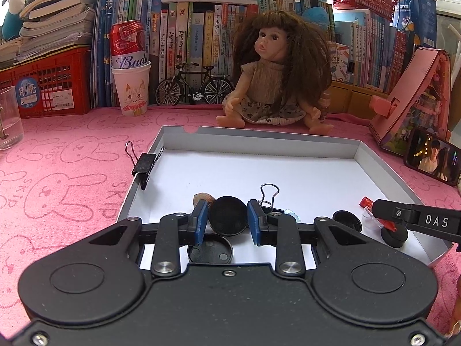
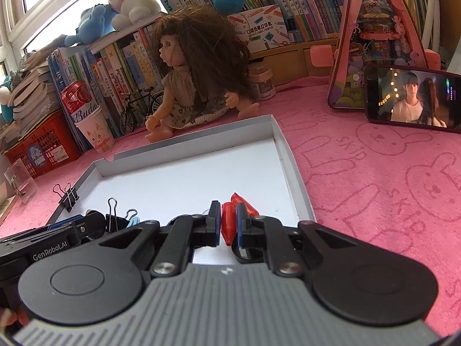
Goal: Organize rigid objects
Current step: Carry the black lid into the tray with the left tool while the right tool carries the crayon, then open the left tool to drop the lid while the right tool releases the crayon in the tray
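Left gripper [image 1: 227,220] pinches a black round cap [image 1: 227,216] between its blue pads, above the near edge of the white tray [image 1: 374,167]. Only the right wrist view shows the right gripper [image 2: 229,226] pressed together on a red pen cap [image 2: 227,225]. Farther off, a binder clip [image 1: 143,165] grips the tray's left wall.

i see the shallow box lid [image 1: 374,158] lying on the desk [image 1: 72,178], with a binder clip [image 1: 144,165] clamped on its left wall and the doll [image 1: 268,86] sitting just behind its far edge. along the lid's near edge lie a round cap [image 1: 228,215] between my left gripper's [image 1: 227,219] fingers, a second binder clip [image 1: 269,194] just right of it, and the pen cap [image 2: 227,225] in my right gripper [image 2: 228,225] toward the near right corner. behind the lid's far left corner a can [image 1: 128,43] stands in a paper cup [image 1: 132,89] before the books [image 1: 201,43], and a phone [image 1: 432,160] leans right of the lid.
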`<state>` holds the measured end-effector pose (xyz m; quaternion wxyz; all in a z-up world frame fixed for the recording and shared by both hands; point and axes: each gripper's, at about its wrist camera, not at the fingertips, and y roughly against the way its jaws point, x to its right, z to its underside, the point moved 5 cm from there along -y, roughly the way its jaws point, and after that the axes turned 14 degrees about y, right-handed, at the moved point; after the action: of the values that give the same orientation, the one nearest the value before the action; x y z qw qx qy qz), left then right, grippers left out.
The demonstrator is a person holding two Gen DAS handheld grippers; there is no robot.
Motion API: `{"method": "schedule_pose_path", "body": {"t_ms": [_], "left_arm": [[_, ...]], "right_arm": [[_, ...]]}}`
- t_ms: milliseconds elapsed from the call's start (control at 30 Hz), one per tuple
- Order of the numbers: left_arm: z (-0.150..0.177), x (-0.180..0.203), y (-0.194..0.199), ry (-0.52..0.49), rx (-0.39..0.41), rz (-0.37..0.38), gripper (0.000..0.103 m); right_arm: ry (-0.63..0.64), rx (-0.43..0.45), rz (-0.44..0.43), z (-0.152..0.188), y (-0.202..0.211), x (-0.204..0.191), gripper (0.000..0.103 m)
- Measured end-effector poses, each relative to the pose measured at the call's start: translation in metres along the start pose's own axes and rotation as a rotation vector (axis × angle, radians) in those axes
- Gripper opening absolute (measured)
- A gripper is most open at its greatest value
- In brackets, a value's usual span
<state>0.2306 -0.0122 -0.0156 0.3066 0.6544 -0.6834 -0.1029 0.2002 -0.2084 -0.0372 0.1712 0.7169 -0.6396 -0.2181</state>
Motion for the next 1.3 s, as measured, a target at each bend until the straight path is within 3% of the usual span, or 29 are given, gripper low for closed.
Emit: {"method": "schedule_pose_path", "body": {"t_ms": [333, 433, 500, 533, 733, 1033, 1300], "left_arm": [[0.001, 0.001, 0.002, -0.005, 0.000, -0.006, 0.029], [-0.001, 0.003, 0.006, -0.004, 0.008, -0.004, 0.040], [-0.001, 0.003, 0.011, -0.011, 0.015, -0.001, 0.044], [-0.001, 0.004, 0.013, -0.016, 0.017, 0.000, 0.046], [-0.003, 0.007, 0.032, -0.017, 0.016, 0.028, 0.060], [0.009, 0.014, 0.074, -0.060, 0.035, 0.096, 0.066], [0.039, 0.018, 0.111, -0.078, 0.021, 0.160, 0.068]], "right_arm": [[0.034, 0.017, 0.003, -0.003, 0.004, -0.003, 0.020], [0.040, 0.017, 0.006, -0.004, 0.006, -0.004, 0.021], [0.042, 0.022, 0.006, -0.004, 0.008, -0.004, 0.028], [0.042, 0.026, 0.005, -0.004, 0.010, -0.004, 0.040], [0.086, 0.060, 0.000, -0.007, 0.027, -0.007, 0.057], [0.216, 0.102, -0.010, 0.003, 0.060, -0.019, 0.064], [0.276, 0.114, -0.023, 0.018, 0.084, -0.019, 0.067]]}}
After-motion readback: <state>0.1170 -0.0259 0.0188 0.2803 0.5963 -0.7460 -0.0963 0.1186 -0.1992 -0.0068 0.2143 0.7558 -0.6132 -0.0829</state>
